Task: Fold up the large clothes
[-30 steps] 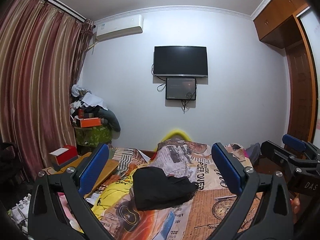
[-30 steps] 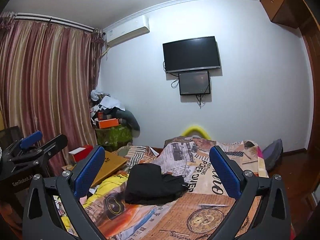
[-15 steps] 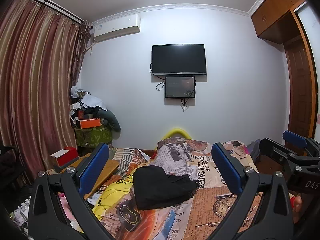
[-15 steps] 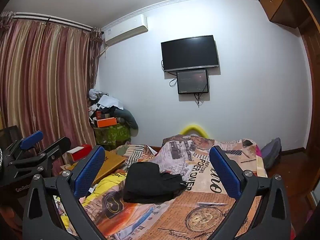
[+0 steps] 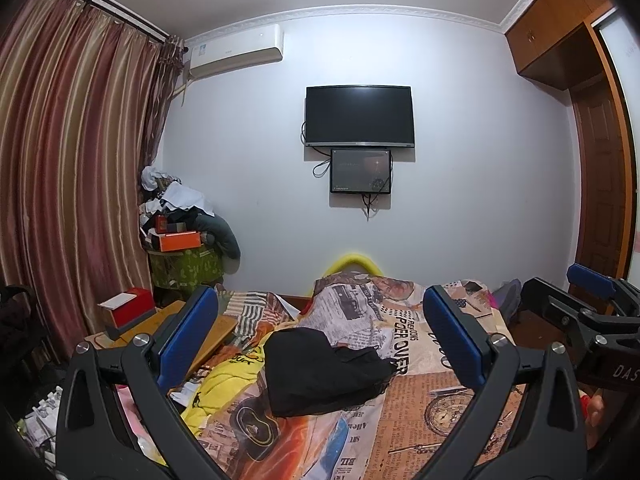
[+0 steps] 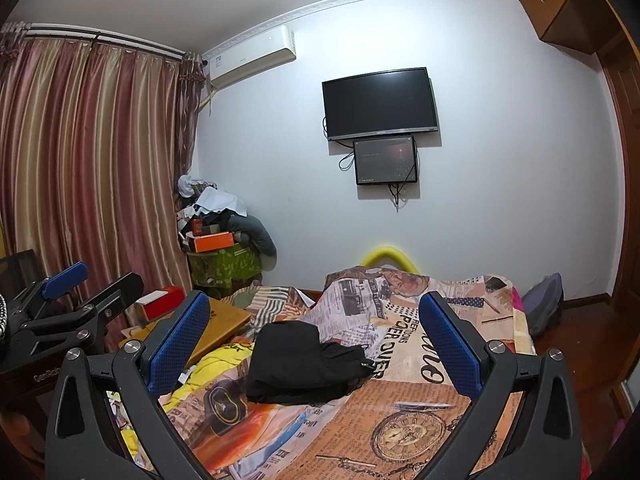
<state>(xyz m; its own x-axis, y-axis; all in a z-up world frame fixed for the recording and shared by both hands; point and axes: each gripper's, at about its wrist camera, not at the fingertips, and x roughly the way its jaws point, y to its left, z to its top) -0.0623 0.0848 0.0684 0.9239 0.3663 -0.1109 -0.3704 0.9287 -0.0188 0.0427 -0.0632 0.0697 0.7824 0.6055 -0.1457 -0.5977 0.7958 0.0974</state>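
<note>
Black garment (image 5: pixel 324 372) lay crumpled on the bed (image 5: pixel 440 408), near the middle of the printed cover, with a yellow garment (image 5: pixel 224 380) just beside it toward the curtain side. In the right wrist view the black garment (image 6: pixel 300 364) sat between the two blue pads, well beyond them and untouched.

Left gripper (image 5: pixel 320 340) was held above the near end of the bed with its jaws spread wide and nothing between them. Right gripper (image 6: pixel 316 340) was likewise released, jaws wide apart and holding nothing. Each gripper showed at the edge of the other's view: the right gripper (image 5: pixel 584 312) at the far right, the left gripper (image 6: pixel 68 304) at the far left, both off the bedding.

A wooden surface (image 5: pixel 200 328) stood beside the bed and carried a red box (image 5: pixel 132 308). Behind it, in the corner by the striped curtain (image 5: pixel 72 180), a pile of clothes and boxes (image 5: pixel 180 224) rose against the wall. A dark TV (image 5: pixel 358 116) hung on the wall with a smaller screen (image 5: pixel 360 171) just below it, and an air conditioner (image 5: pixel 236 50) was mounted near the ceiling.
</note>
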